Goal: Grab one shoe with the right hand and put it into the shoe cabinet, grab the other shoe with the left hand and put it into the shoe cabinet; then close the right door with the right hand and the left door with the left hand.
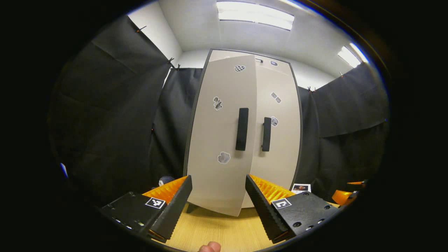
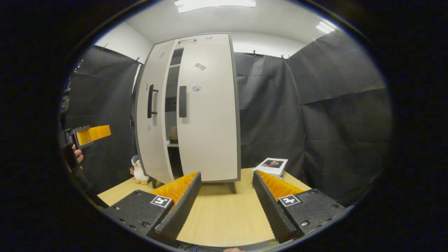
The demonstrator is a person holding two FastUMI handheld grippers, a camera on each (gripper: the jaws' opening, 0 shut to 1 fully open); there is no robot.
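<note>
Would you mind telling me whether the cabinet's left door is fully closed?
Not fully closed. In the right gripper view the left door stands ajar, with a dark gap between it and the closed-looking right door, showing a shelf inside.

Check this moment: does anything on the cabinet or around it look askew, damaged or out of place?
One thing: the left door stands ajar, leaving a dark gap beside the shut right door, with a shoe on a shelf inside. The left gripper and right gripper are open and empty. No damage or spill is visible.

Shoe cabinet on table; toy penguin at its 8 o'clock, stacked books at 4 o'clock.
</note>
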